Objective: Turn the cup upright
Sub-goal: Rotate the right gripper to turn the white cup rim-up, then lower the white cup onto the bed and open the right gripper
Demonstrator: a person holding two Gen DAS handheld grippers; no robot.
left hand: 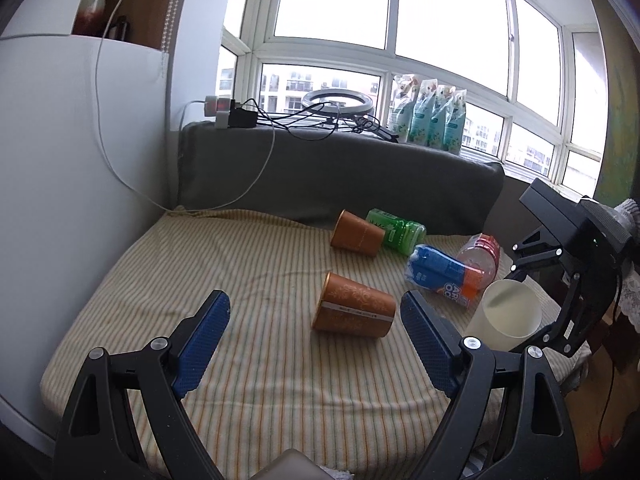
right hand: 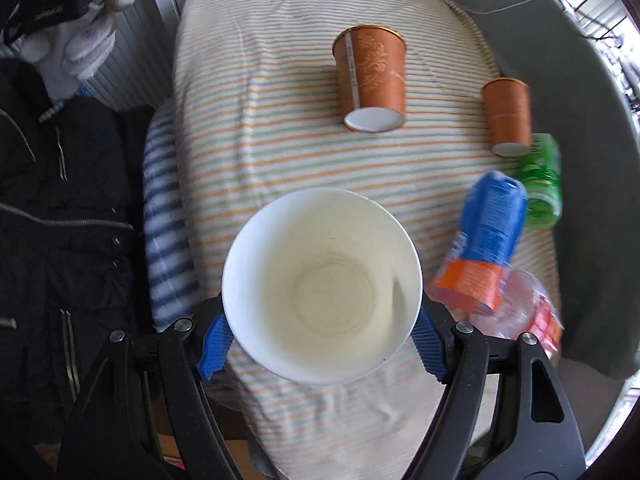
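My right gripper (right hand: 322,336) is shut on a white paper cup (right hand: 322,286), its blue pads pressing both sides. The cup's open mouth faces my camera. In the left wrist view the same white cup (left hand: 506,312) hangs at the right over the table edge, mouth up, held by the right gripper (left hand: 520,332). Two orange paper cups lie on their sides on the striped cloth: a near one (left hand: 354,312) (right hand: 372,82) and a far one (left hand: 356,233) (right hand: 508,116). My left gripper (left hand: 316,344) is open and empty, just in front of the near orange cup.
A green bottle (left hand: 398,232) (right hand: 542,180), a blue-and-orange bottle (left hand: 440,272) (right hand: 486,236) and a clear red-labelled bottle (left hand: 482,254) (right hand: 528,312) lie at the cloth's right side. A grey cushion (left hand: 340,176) stands behind. A dark jacket (right hand: 60,220) hangs beside the table.
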